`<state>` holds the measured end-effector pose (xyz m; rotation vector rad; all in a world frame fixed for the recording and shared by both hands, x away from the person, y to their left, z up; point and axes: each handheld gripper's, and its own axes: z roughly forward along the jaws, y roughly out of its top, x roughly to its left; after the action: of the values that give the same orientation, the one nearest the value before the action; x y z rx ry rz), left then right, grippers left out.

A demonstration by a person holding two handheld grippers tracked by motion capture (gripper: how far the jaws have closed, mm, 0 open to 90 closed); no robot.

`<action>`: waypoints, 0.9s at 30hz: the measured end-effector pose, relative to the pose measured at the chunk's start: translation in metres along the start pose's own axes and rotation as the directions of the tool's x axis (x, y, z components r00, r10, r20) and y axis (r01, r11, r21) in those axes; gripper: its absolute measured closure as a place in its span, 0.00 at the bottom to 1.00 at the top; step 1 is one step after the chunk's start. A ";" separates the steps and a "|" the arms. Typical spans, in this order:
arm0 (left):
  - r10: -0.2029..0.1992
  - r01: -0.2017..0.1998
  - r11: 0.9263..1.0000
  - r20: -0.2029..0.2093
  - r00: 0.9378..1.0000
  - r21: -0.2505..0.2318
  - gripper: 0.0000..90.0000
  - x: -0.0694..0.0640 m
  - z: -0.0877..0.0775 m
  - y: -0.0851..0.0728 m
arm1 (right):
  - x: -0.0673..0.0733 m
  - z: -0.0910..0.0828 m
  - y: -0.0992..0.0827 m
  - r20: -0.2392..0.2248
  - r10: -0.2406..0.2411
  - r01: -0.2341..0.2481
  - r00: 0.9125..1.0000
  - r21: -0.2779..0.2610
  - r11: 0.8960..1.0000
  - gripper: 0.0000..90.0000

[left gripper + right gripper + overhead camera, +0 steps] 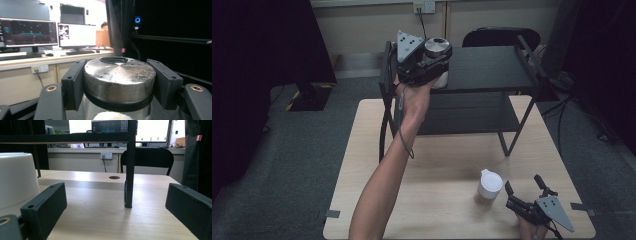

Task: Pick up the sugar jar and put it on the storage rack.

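Glass jar with a round brushed-steel lid sits high in the upper middle of the high view, clamped by the left gripper at the near left corner of the black metal shelf rack's top board. In the left gripper view the two black jaws stand either side of the steel lid, their pads pressed against its rim, and the jar fills the lower centre of the frame. Something white and fluffy shows through the glass at the bottom edge; what it is I cannot make out from there. Whether the jar's base rests on the shelf or hangs just above it is hard to judge, since the gripper covers it.

Down at the lower right of the high view, the right gripper lies low on the pale wooden table, its jaws spread apart with nothing between them. Just left of it stands a small white plastic cup with a pouring lip, apart from the jaws. In the right gripper view that cup sits at the left edge, beside the left jaw, and one black leg of the rack stands on the table in the middle of the frame.
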<state>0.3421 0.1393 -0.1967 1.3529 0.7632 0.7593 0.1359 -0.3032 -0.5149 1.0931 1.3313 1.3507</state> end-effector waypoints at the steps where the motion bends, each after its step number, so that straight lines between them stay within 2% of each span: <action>1: -0.012 0.012 1.000 -0.004 1.000 0.000 0.39 0.000 0.001 0.000 | 0.000 0.000 0.000 0.000 -0.001 0.001 1.000 0.000 1.000 0.03; 5: -0.011 0.011 1.000 -0.019 1.000 0.003 0.39 -0.003 0.003 0.000 | 0.000 0.000 0.000 0.001 -0.001 0.001 1.000 0.000 1.000 0.03; 24: 0.006 -0.006 1.000 -0.006 1.000 -0.006 0.39 0.000 0.002 -0.004 | 0.001 0.000 0.000 0.003 -0.002 0.002 1.000 0.000 1.000 0.03; 25: 0.006 -0.006 1.000 -0.011 1.000 -0.001 0.38 0.000 0.003 -0.003 | 0.001 0.000 0.000 0.003 -0.002 0.002 1.000 0.000 1.000 0.03; 27: 0.013 -0.013 1.000 -0.030 0.999 -0.005 0.24 -0.003 0.003 -0.005 | 0.001 0.000 0.000 0.003 -0.001 0.001 1.000 0.000 1.000 0.03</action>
<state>0.3436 0.1348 -0.2015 1.3452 0.7759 0.7928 0.1357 -0.3025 -0.5149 1.0937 1.3293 1.3474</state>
